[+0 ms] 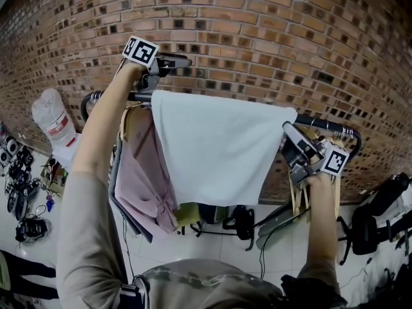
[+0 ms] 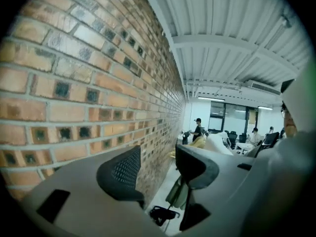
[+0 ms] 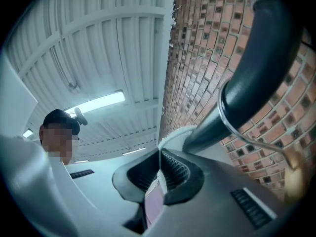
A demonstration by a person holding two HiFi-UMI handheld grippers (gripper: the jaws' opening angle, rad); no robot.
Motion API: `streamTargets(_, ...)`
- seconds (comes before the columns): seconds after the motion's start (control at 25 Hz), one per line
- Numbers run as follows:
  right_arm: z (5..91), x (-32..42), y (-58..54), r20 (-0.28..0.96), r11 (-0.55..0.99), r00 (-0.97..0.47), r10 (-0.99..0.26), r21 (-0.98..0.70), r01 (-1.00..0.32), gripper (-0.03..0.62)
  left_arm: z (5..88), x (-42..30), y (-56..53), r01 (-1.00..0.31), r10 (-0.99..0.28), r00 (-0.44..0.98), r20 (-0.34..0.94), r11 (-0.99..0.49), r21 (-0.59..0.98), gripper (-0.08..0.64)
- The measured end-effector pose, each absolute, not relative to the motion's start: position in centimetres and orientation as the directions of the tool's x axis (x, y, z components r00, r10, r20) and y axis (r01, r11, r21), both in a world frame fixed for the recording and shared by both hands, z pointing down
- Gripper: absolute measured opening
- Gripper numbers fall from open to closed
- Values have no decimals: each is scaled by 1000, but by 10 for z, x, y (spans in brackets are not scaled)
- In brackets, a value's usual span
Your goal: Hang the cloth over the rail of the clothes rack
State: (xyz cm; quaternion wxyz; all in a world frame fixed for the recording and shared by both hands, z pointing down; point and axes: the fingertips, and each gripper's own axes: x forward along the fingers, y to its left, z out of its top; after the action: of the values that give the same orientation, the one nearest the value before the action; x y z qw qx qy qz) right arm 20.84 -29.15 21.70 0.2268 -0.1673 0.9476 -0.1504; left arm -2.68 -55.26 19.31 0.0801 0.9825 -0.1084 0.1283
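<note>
A white cloth [image 1: 215, 153] hangs draped over the black rail [image 1: 328, 126] of the clothes rack and spreads wide down its front. My left gripper [image 1: 180, 62] is above the rail's left end, just over the cloth's top left corner. It is open, and in the left gripper view [image 2: 155, 169] nothing lies between its pads. My right gripper [image 1: 290, 134] is at the cloth's top right corner, beside the rail. Its jaws are shut [image 3: 159, 169] on a thin edge of the cloth [image 3: 173, 135], with the rail [image 3: 261, 68] close on the right.
A brick wall [image 1: 257, 31] stands right behind the rack. A pink garment [image 1: 145, 172] hangs under the rail at the left, and a wooden hanger [image 1: 299, 198] at the right. A large plastic bottle [image 1: 55, 124] and cables lie at the left, and a black bag [image 1: 241, 221] sits on the floor below.
</note>
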Motion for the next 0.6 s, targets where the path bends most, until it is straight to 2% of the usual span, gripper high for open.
streamTargets(0.16,216,212,-293,-388,900,-838,-383,-359,-245,18,140,-37,-542,-258,-263,941,213,-965,-50,229)
streamTargets(0.36,216,215,-293,-399,902,-834,-381,-357,-241,18,48,-44,-469,-227,-234,972,12,-952,-207,227)
streamTargets(0.48,218,211,-293,-398,904,-836,-379,-352,-242,18,38,-62,-412,-284,-266,958,-106,-934,-218,227)
streamTargets(0.6,217,209,-291,-390,906,-841,-375,-347,-243,18,70,-74,-357,-336,-312,940,-135,-915,-223,227)
